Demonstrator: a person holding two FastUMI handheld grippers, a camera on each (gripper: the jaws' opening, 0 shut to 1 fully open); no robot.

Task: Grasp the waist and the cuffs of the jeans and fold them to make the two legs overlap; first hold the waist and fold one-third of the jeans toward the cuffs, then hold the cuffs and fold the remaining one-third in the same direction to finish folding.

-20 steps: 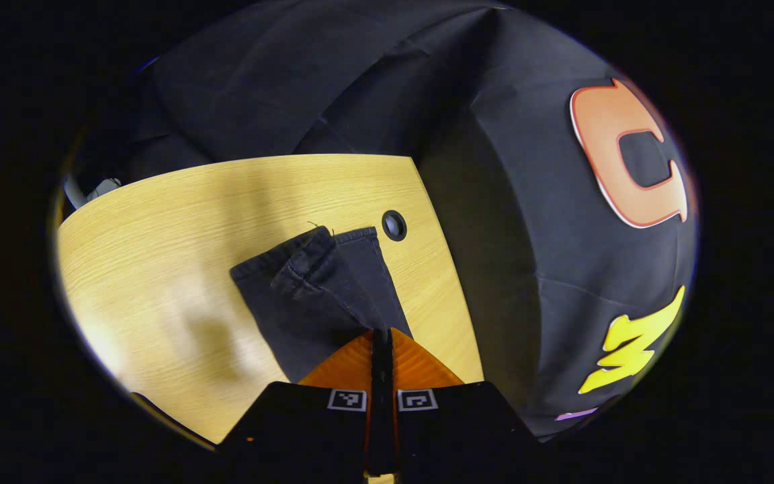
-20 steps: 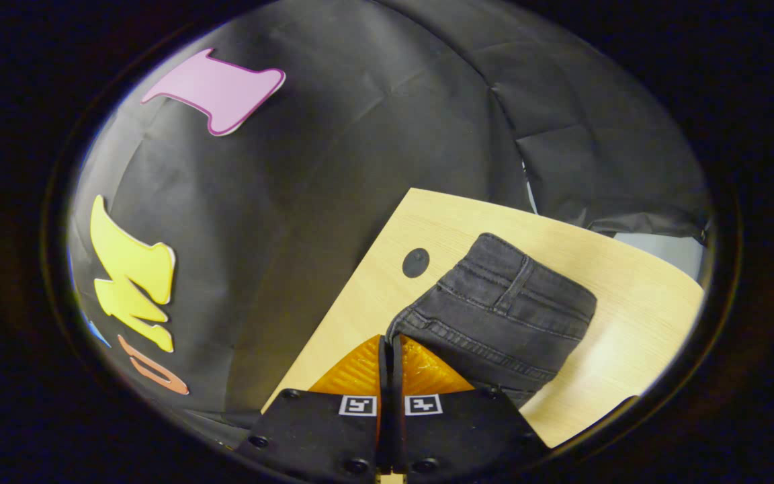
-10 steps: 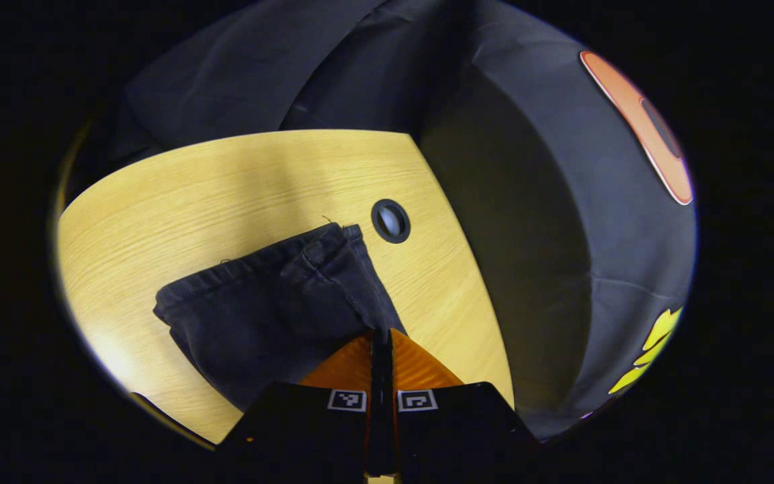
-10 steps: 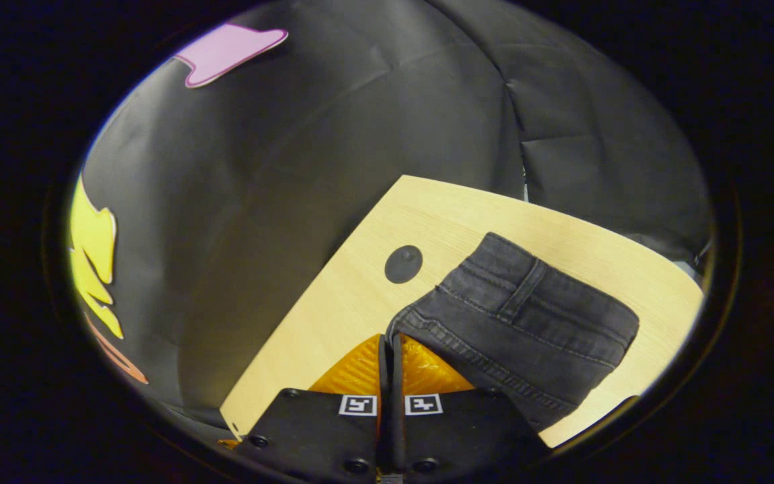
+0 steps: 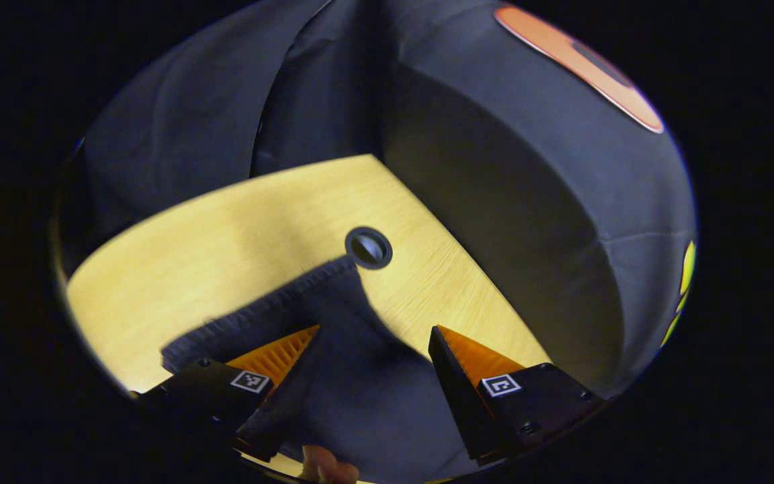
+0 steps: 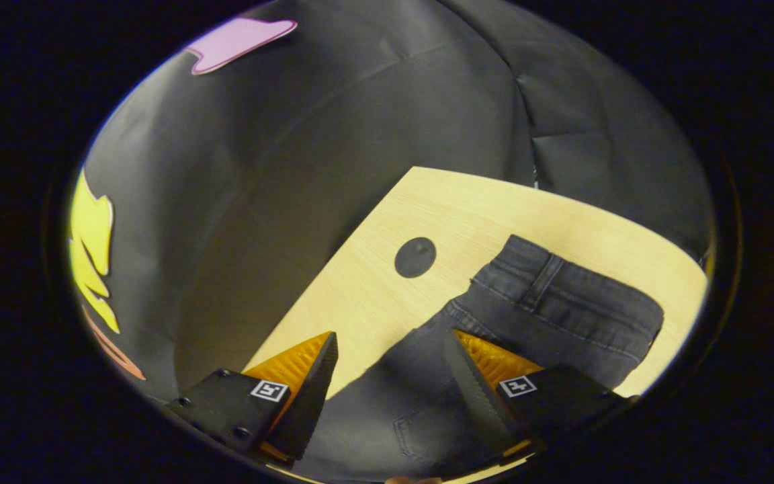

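In the left gripper view the left gripper (image 5: 373, 336) has its fingers spread wide, one tip at about eight o'clock and the other at about five o'clock. Neither finger presses on cloth. Between and beneath them lie the dark jeans (image 5: 333, 356), flat on the light wooden table (image 5: 239, 222). The cuff end (image 5: 273, 306) shows as a stitched hem running from about eight o'clock up toward the centre, where its corner stops just beside a round grommet hole (image 5: 368, 247) in the tabletop. At the bottom edge, near six o'clock, a fingertip (image 5: 323, 467) of the person shows against the fabric.

In the right gripper view the right gripper (image 6: 390, 339) is likewise spread apart — one finger at about seven o'clock over bare wood, the other at about five o'clock over the denim, gripping nothing. The jeans (image 6: 481, 356) lie on the table (image 6: 467, 202) from six o'clock out toward three o'clock, and the waistband (image 6: 575, 289), with a belt loop (image 6: 543, 272) across it, is at about three o'clock. A round hole (image 6: 415, 257) in the table lies near the centre, just beside the waistband corner but apart from it. The booth's black cloth wall (image 6: 333, 134) rises behind the table's far edge.
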